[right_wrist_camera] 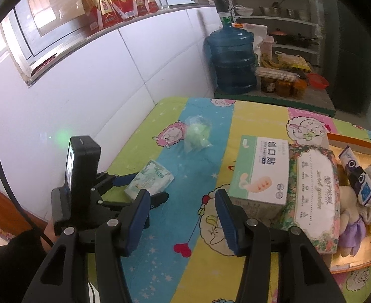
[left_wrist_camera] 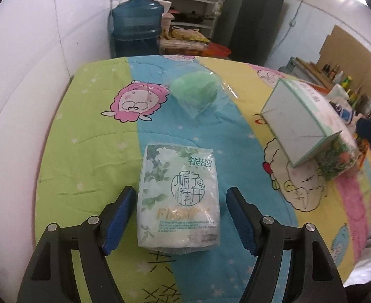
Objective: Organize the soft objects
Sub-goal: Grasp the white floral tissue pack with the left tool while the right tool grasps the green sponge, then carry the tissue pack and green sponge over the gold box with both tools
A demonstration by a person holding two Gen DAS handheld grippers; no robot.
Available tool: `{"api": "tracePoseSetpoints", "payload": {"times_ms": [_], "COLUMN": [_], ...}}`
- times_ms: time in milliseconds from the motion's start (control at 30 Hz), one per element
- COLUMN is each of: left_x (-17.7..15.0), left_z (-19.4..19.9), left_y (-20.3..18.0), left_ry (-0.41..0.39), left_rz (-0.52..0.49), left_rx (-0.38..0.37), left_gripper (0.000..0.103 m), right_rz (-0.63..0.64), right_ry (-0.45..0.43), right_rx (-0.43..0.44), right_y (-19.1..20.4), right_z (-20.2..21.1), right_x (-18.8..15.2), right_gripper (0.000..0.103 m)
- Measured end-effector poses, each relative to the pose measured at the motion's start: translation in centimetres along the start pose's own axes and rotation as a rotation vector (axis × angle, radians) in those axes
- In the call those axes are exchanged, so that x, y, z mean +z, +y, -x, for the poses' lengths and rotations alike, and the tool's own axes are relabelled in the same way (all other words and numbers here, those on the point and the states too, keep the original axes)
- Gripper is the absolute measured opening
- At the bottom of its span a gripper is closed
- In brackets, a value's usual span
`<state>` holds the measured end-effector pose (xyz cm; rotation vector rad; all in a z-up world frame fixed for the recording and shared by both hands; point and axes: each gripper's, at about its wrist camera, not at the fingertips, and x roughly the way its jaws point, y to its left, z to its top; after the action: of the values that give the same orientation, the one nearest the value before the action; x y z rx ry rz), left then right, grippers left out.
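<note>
Blue-padded left tongs (left_wrist_camera: 181, 217) are held low and level over the tabletop (left_wrist_camera: 84, 131), spread wide, with one white tissue pack (left_wrist_camera: 179, 199) lying flat between the pads, untouched on either side. Right tongs (right_wrist_camera: 183, 217) are likewise spread wide and hold nothing, poised just beside one mint-and-white box (right_wrist_camera: 261, 169). That box is seen propped on one floral tissue pack (right_wrist_camera: 314, 197) at the rim of one orange tray (right_wrist_camera: 357, 142). One green item in clear wrap (left_wrist_camera: 198, 88) is noted farther back, well apart.
</note>
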<state>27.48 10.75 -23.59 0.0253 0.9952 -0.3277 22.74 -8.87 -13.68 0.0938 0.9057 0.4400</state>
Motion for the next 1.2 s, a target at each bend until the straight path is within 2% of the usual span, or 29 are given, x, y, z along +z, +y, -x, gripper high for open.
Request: {"api": "tracePoseSetpoints", "payload": {"times_ms": [33,67,167,233,333,500,767,933,1200], "left_x": [-0.1,-0.1,-0.2,-0.5,-1.2,-2.5,-3.7,-4.3,-5.0], "left_z": [0.1,0.2,0.7,1.2,2.5,4.8,5.6,5.4,5.5], "left_y": [-0.1,0.0,1.0,1.6,1.7,1.9,3.2,4.0,5.0], "left_ry": [-0.006,-0.013,-0.039,-0.061,-0.104,-0.173,-0.2,-0.204,-0.201], "left_rz": [0.0,0.004,0.068,0.114,0.152,0.22,0.287,0.309,0.311], "left_rx": [0.008,0.01,-0.044,-0.066,-0.059,-0.066,-0.082,-0.087,-0.083], "left_gripper": [0.067,0.055,0.05,0.049,0.048,0.048,0.048,0.048,0.048], "right_rz": [-0.002,-0.005,-0.006,0.0,0.009,-0.023,-0.022,-0.032,0.066], "right_ry": [-0.003,-0.006,-0.012,-0.014,-0.016,0.023,0.12,0.176,0.209], "right_rx": [-0.001,0.0,0.009,0.015,0.02,0.021,-0.134,-0.18,-0.289], "right_y": [-0.2,-0.3,-0.4,-0.3,0.0,0.2,0.5,0.1,1.5], "right_z": [0.0,0.0,-0.5,-1.0,-2.5,-7.1,-14.3,-16.8,-19.6], "right_x": [0.2,0.4,1.4,2.2,3.9,7.1,10.4,10.3,10.1], "right_gripper": [0.054,0.054,0.054,0.054,0.053,0.053,0.054,0.054,0.054]}}
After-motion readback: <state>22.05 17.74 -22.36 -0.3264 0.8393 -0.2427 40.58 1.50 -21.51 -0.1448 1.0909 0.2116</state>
